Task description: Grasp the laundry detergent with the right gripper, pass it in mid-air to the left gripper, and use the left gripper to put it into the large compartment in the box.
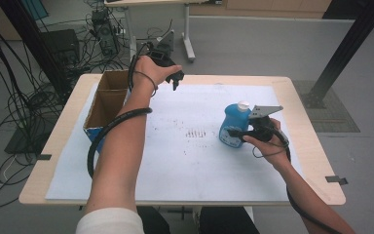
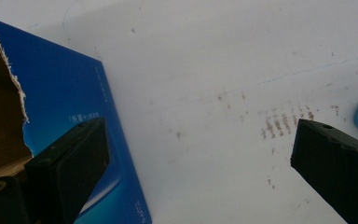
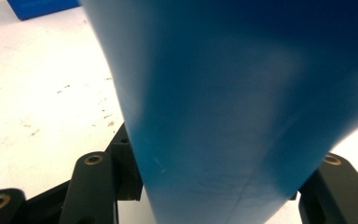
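Bottle (image 1: 234,125) stands upright, clamped in the right tool (image 1: 243,131); bare worktop (image 1: 190,156) spreads leftward toward the box (image 1: 108,100); left tool (image 1: 175,78) released.

Grey floor (image 1: 253,46) strewn with black cables (image 1: 9,105); a wooden table (image 1: 299,114) stands mid-room.
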